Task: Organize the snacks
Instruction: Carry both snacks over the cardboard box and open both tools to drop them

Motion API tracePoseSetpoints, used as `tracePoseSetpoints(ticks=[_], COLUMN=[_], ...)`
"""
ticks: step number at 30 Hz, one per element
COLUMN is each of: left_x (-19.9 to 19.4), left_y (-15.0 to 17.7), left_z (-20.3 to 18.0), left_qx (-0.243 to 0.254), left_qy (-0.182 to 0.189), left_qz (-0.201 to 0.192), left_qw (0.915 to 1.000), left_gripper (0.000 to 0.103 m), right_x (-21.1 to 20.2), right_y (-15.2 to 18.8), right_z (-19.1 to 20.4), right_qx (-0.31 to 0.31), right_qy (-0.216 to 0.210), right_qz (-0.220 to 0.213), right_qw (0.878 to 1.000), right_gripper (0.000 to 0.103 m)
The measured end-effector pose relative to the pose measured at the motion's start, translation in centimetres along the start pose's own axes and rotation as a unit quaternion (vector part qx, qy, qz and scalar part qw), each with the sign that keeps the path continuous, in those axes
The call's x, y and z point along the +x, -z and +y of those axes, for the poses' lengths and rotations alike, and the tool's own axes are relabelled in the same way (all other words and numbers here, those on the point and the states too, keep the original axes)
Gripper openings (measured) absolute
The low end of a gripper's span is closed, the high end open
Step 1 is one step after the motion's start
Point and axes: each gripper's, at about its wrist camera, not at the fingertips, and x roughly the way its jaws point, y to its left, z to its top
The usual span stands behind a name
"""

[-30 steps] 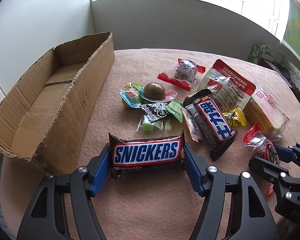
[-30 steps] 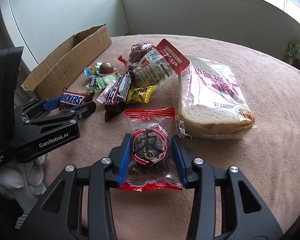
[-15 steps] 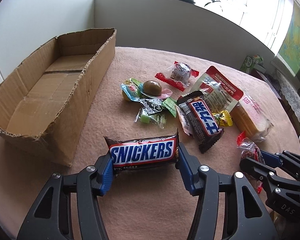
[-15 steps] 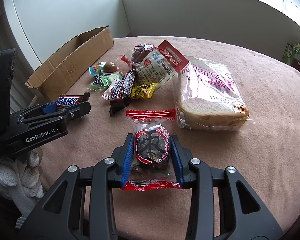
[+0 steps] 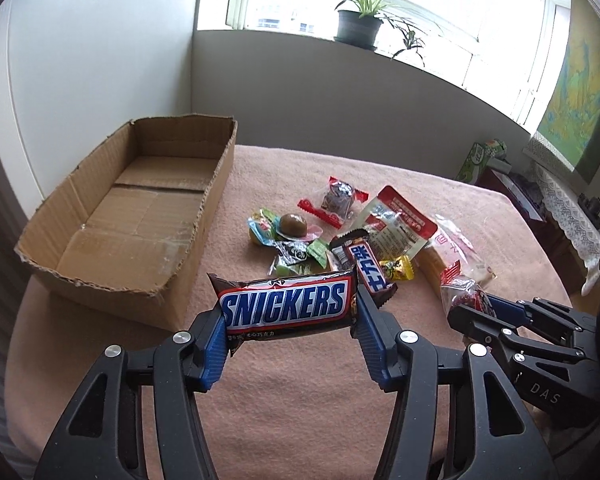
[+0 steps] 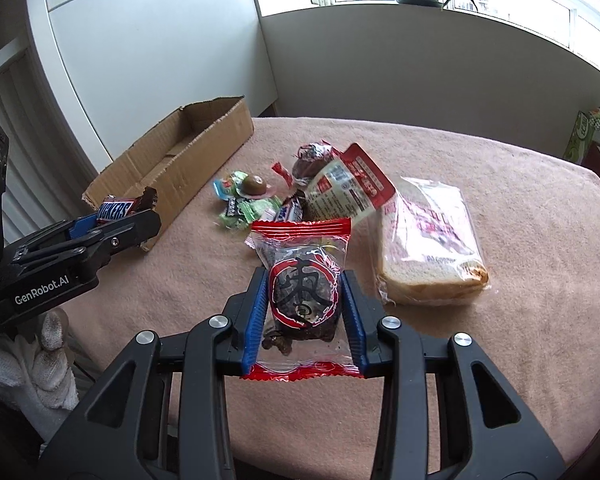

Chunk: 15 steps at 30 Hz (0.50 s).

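Observation:
My left gripper (image 5: 290, 314) is shut on a Snickers bar (image 5: 284, 306) and holds it above the table, right of the near end of the open cardboard box (image 5: 112, 240). My right gripper (image 6: 305, 296) is shut on a clear red-edged date snack packet (image 6: 302, 292), lifted off the table. The left gripper with the Snickers (image 6: 116, 212) also shows at the left of the right wrist view, by the box (image 6: 172, 172). The right gripper shows at the right of the left wrist view (image 5: 472, 304). The box is empty.
A pile of snacks lies mid-table: a second chocolate bar (image 5: 370, 270), a red-and-white pouch (image 6: 348, 188), bagged bread (image 6: 432, 252), a jelly cup (image 5: 294, 226), another date packet (image 5: 338, 200), small candies (image 5: 296, 256). The table has a pink cloth (image 5: 308, 408). Plants stand on the windowsill.
Both grippers have risen with their snacks. The Snickers bar and the date packet now hang well above the cloth, and the views show more of the room.

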Motion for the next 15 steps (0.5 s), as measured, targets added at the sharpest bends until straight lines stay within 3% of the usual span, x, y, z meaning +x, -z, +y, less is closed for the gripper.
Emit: tracePoseSetpoints(ticks=[7, 15], left_x=[-1.6, -2.1], left_y=[-1.1, -2.6], left_z=[2.8, 8.0], left_qx=[-0.012, -0.041], left_qy=[-0.024, -0.071], left_qz=[-0.025, -0.041], left_qw=[0.9993, 0.9958], left_gripper=[0.055, 0.055], right_x=[-0.2, 2.2], right_y=[-4.5, -10.5], right_z=[3.6, 9.6], right_qx=[-0.042, -0.089], right_qy=[-0.018, -0.059], right_qz=[-0.033, -0.051], right_qw=[0.998, 0.993], right_gripper=[0.037, 0.037])
